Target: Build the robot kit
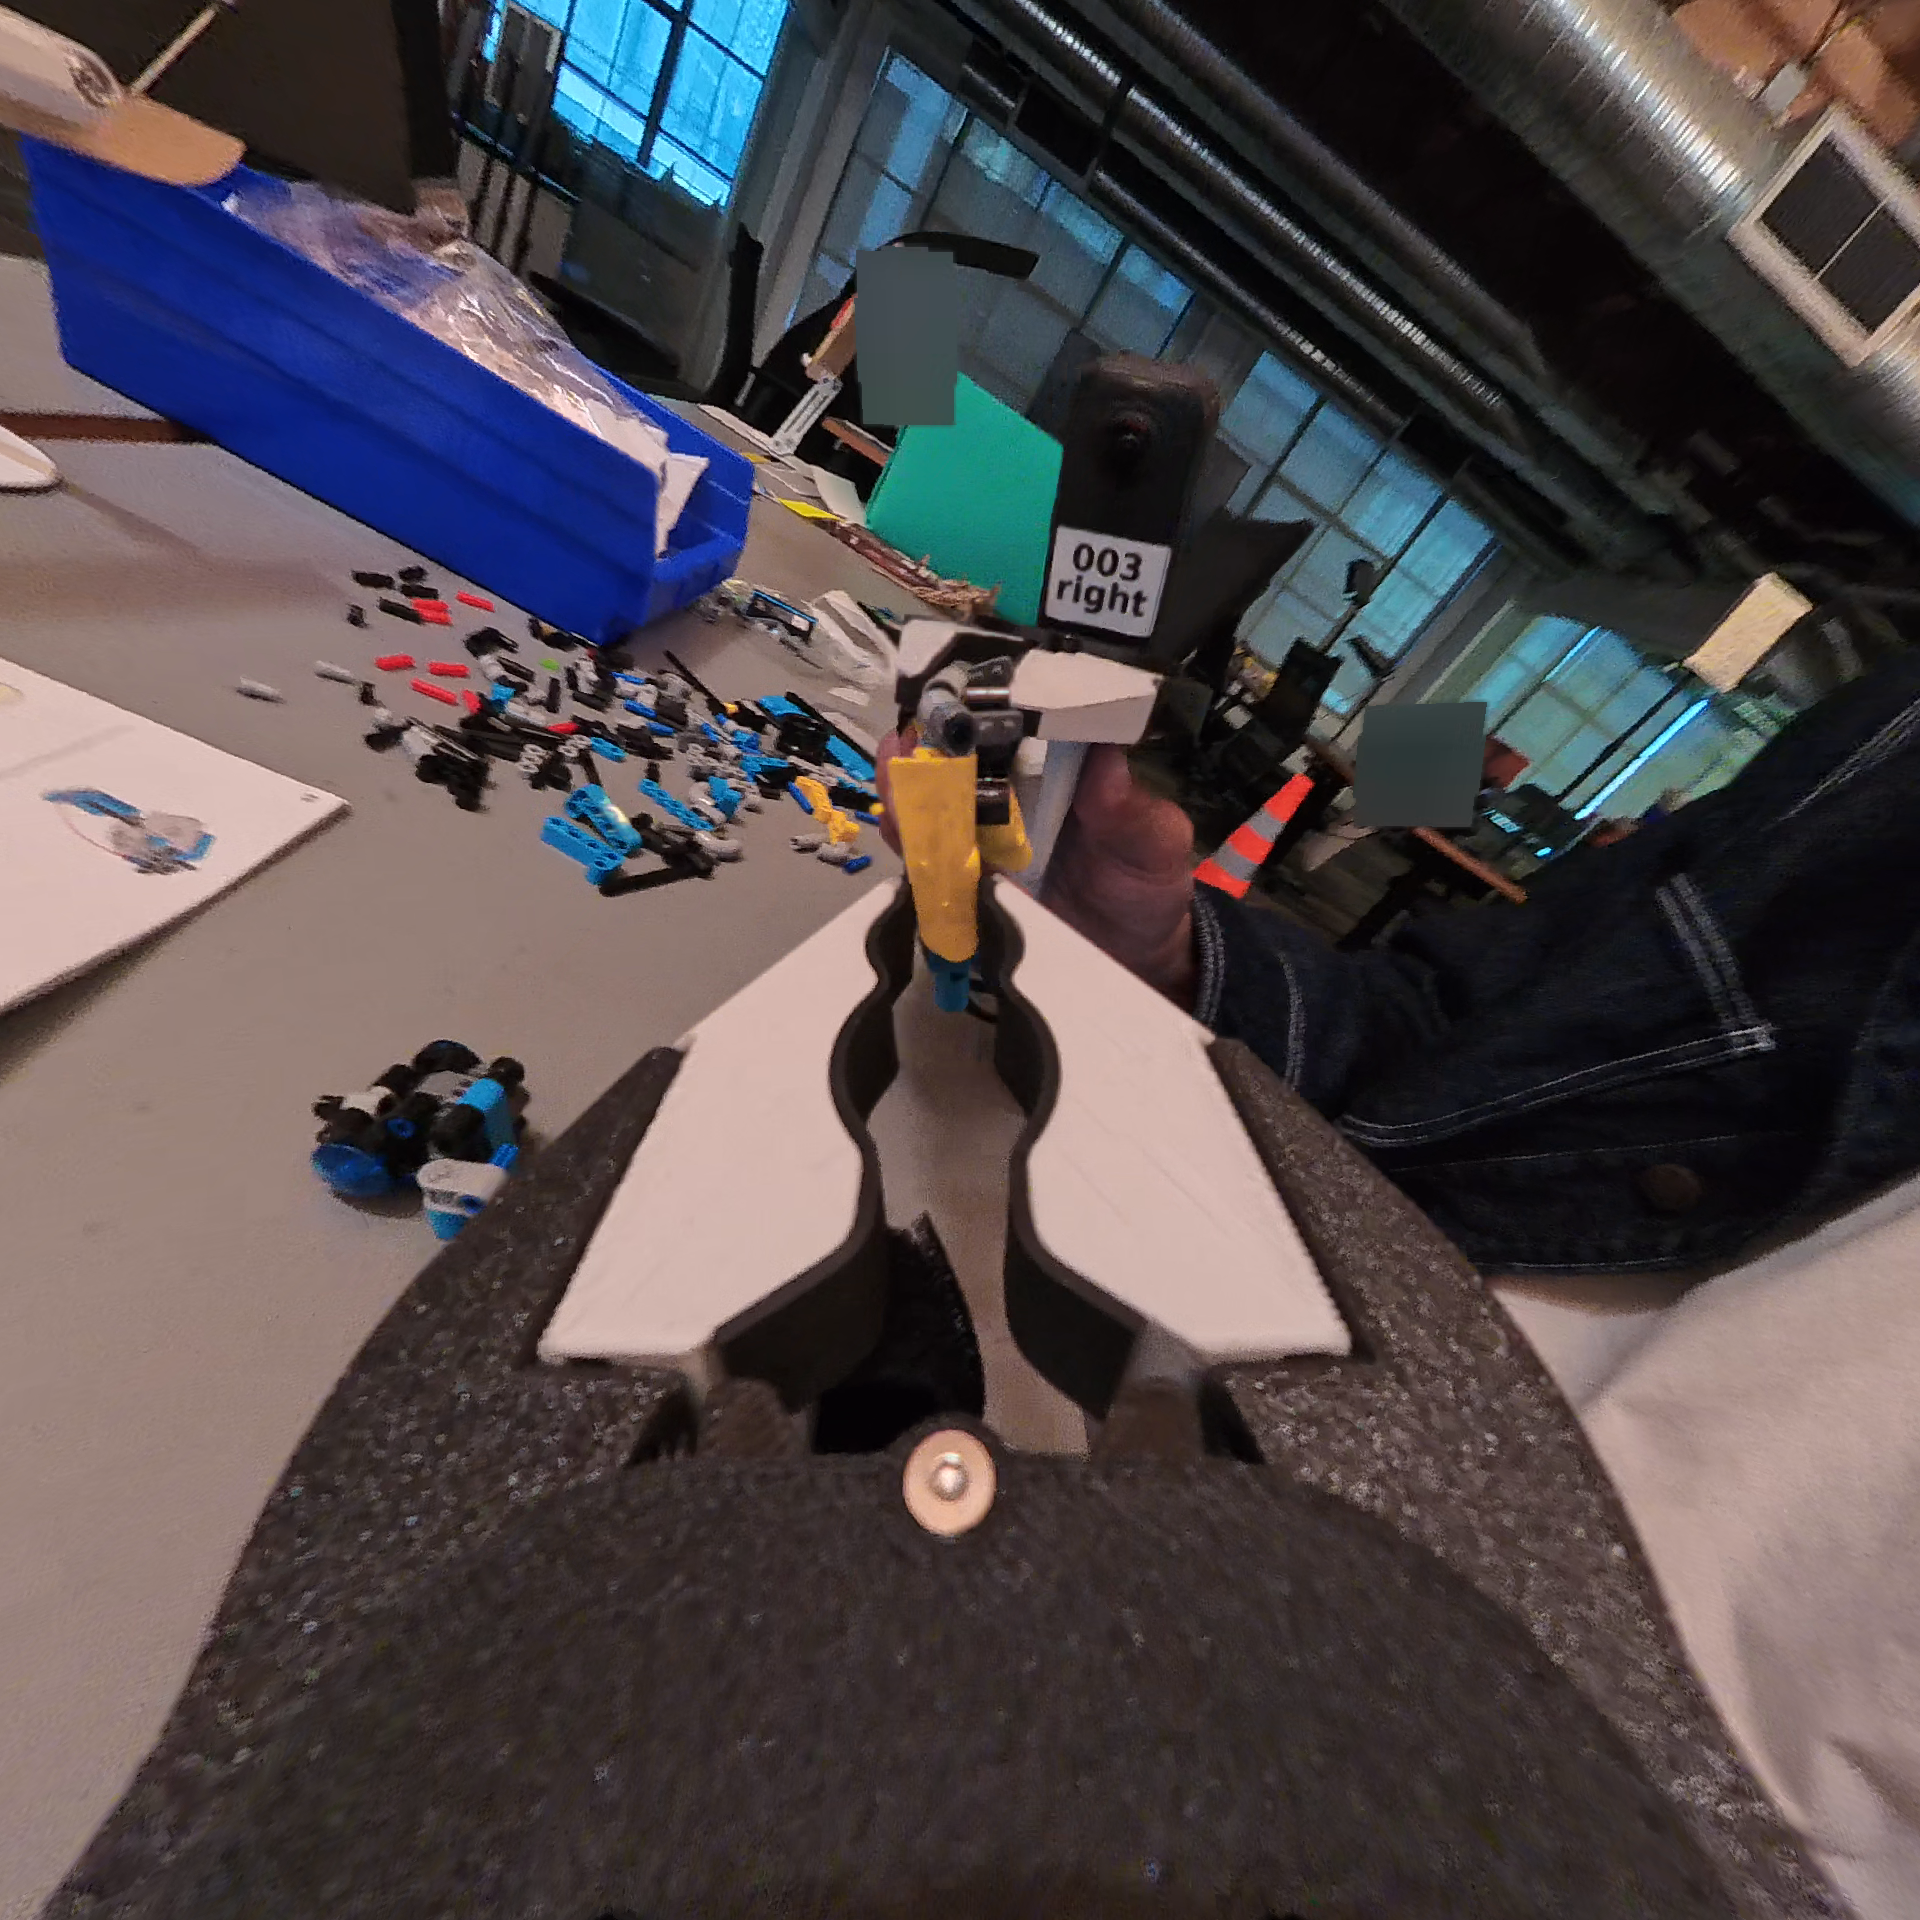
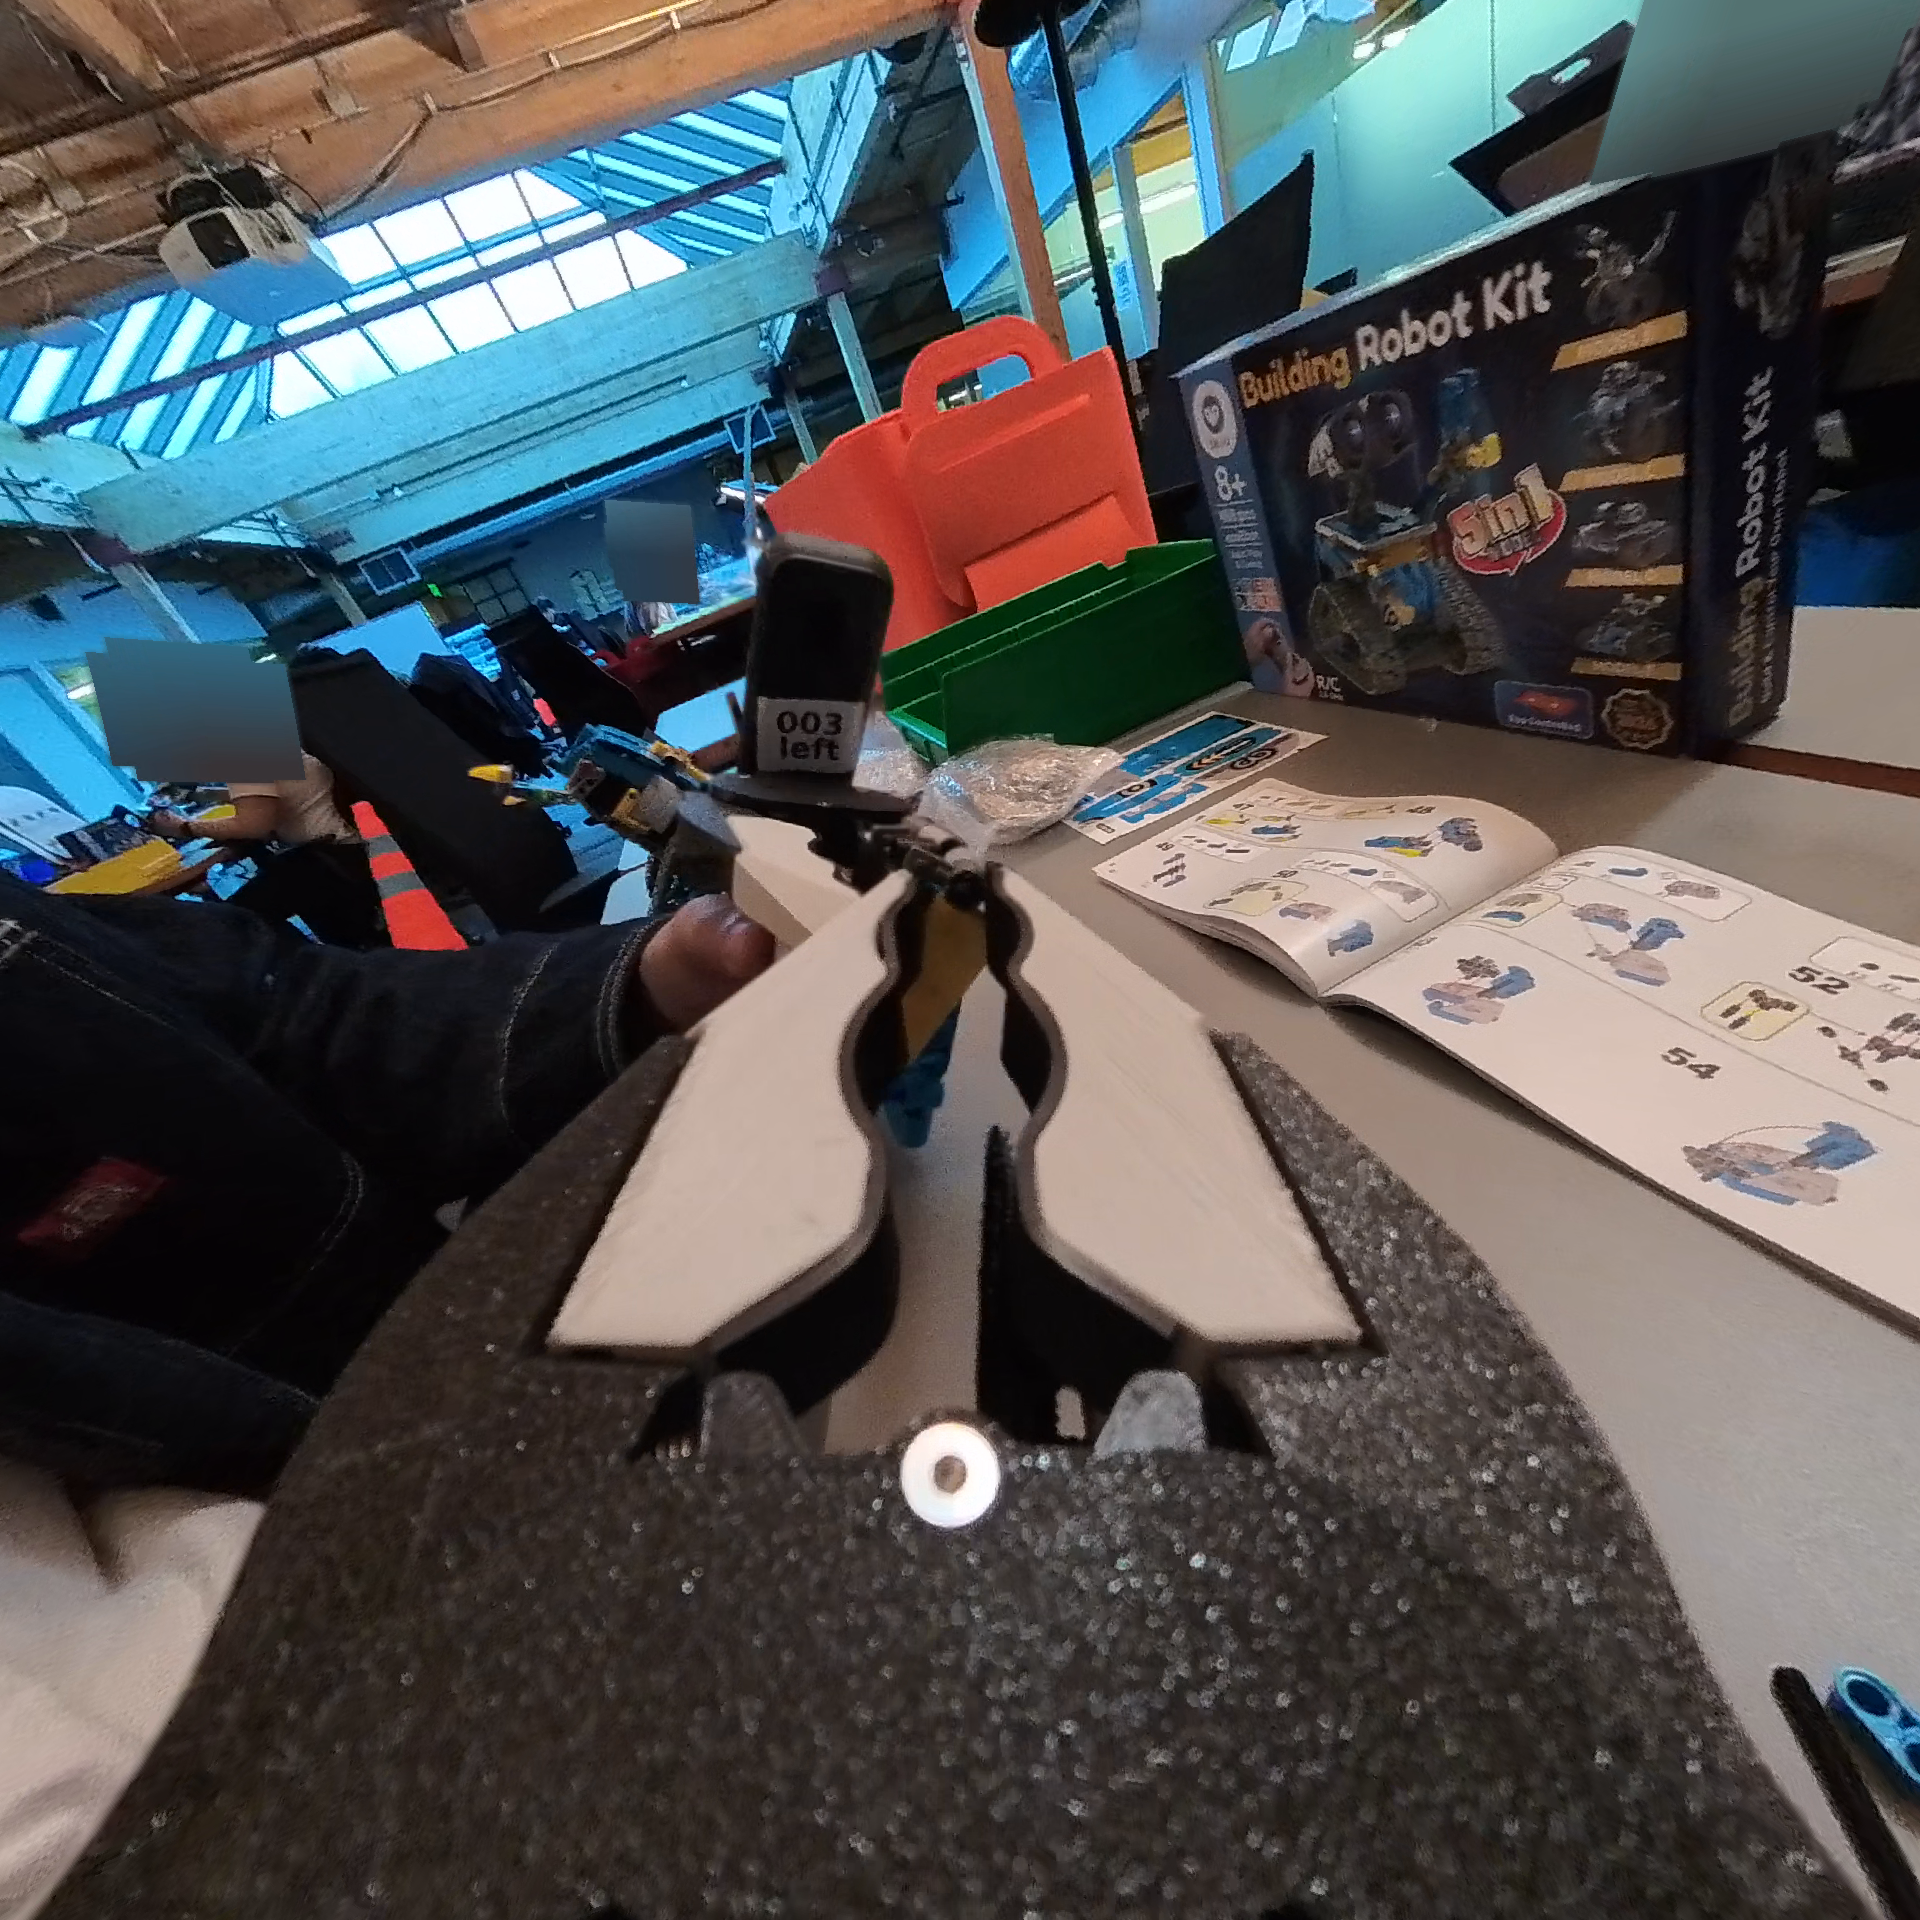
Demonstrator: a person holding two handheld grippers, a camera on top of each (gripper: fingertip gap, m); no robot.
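Observation:
Both grippers are raised above the grey table [image 1: 208,1351] and face each other, tips meeting on one small brick assembly. My left gripper [image 1: 943,902] is shut on its yellow part [image 1: 940,831], with a blue pin [image 1: 951,982] hanging below. My right gripper [image 1: 987,707] grips the grey and black top end [image 1: 961,727] of the same assembly. In the right wrist view my right gripper [image 2: 951,891] is shut on the yellow part [image 2: 940,982], the blue piece [image 2: 920,1086] sits below it, and the left gripper [image 2: 862,842] is just beyond.
A pile of loose blue, black and red pieces [image 1: 623,738] lies by a blue bin [image 1: 395,416]. A small blue-black model [image 1: 426,1127] stands nearer. An open instruction booklet [image 2: 1558,987], the kit box [image 2: 1486,499], a green bin [image 2: 1070,644] and an orange case [image 2: 987,488] are to the right.

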